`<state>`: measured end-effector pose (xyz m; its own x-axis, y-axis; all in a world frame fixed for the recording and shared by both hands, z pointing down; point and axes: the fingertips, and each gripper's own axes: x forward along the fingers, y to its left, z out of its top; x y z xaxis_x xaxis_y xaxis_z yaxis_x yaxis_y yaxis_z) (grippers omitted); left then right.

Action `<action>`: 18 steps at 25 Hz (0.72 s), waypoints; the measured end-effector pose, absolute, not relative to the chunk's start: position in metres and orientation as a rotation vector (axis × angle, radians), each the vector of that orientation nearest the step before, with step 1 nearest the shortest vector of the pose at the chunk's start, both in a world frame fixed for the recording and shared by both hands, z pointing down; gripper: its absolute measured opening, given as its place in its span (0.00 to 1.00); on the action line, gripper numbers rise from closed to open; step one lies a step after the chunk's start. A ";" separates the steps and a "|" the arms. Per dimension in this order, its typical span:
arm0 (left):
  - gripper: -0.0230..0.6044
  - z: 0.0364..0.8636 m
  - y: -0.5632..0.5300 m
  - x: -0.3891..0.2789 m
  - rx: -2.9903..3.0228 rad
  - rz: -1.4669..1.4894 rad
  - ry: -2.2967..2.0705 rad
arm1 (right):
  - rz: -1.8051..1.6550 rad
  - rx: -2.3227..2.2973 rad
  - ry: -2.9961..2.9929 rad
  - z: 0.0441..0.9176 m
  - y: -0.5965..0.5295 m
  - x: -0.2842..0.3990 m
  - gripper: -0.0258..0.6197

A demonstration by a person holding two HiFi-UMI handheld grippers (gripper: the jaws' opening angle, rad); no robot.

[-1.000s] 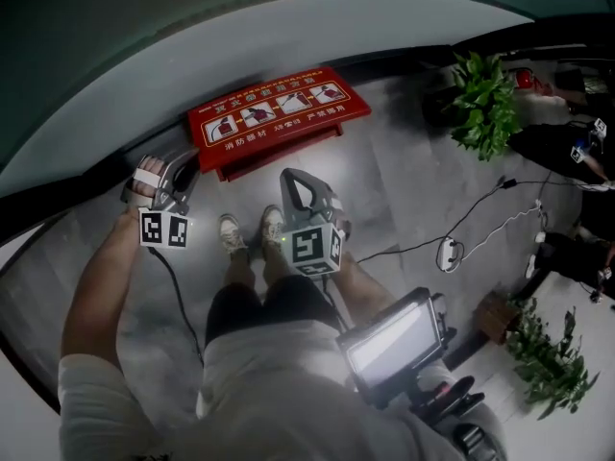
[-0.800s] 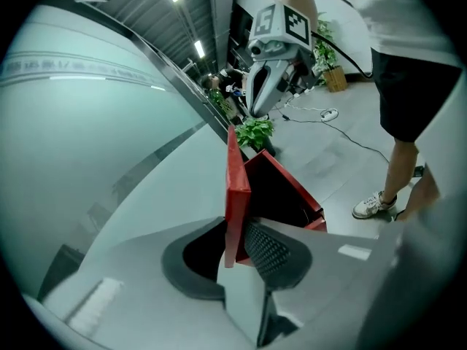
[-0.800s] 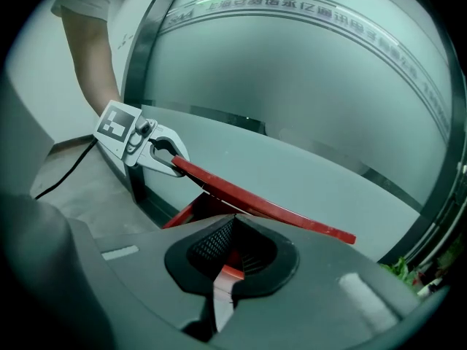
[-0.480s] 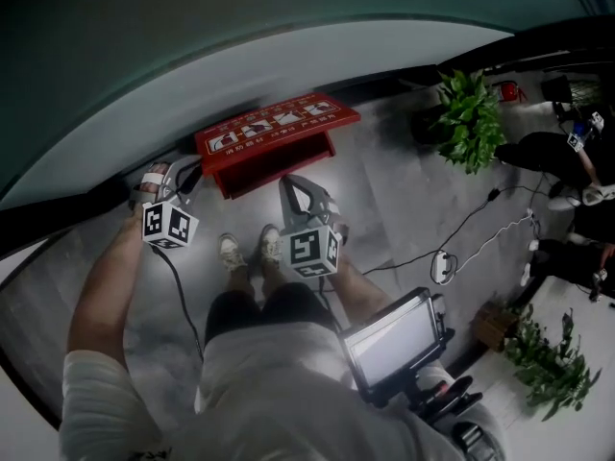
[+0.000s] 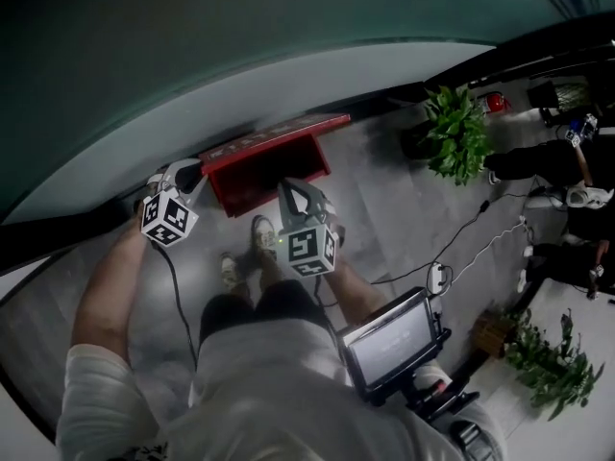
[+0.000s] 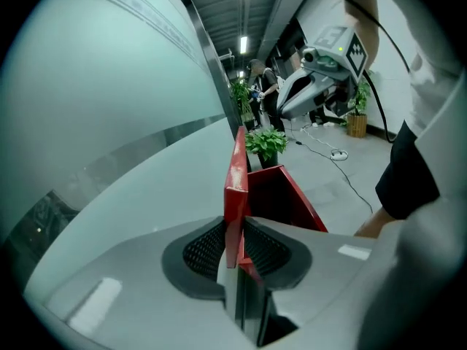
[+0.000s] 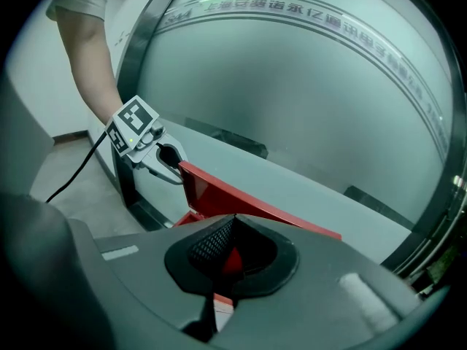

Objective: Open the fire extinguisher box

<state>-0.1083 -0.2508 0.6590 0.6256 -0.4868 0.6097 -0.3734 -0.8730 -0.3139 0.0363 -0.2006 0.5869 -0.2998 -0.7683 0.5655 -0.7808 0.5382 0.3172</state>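
Lid (image 5: pixel 274 134) stands tilted up over box (image 5: pixel 269 176); left tool (image 6: pixel 233 243) clenches its left end; right tool (image 7: pixel 228 257) clenches its front edge.

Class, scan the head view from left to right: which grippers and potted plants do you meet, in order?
left gripper → right gripper → potted plant by the wall → potted plant at lower right. Red lid omitted: it overlaps both grippers.

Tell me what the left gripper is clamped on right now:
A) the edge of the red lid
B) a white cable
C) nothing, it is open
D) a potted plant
A: in the left gripper view, the left gripper has both pads pressed on the edge of the raised red lid.
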 end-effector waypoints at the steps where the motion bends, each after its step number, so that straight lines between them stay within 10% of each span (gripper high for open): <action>1: 0.16 0.658 -0.254 -0.108 -2.711 -1.082 0.725 | 0.025 1.247 -2.096 0.586 -0.205 0.038 0.06; 18: 0.17 0.665 -0.323 -0.127 -2.986 -1.146 1.114 | 0.022 1.173 -2.170 0.582 -0.285 0.048 0.06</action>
<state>-0.1272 -0.3230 0.6648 0.5615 -0.4892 0.6674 -0.6535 -0.7569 -0.0051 0.0478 -0.2850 0.5816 -0.3780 -0.7392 0.5574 -0.7506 0.5971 0.2830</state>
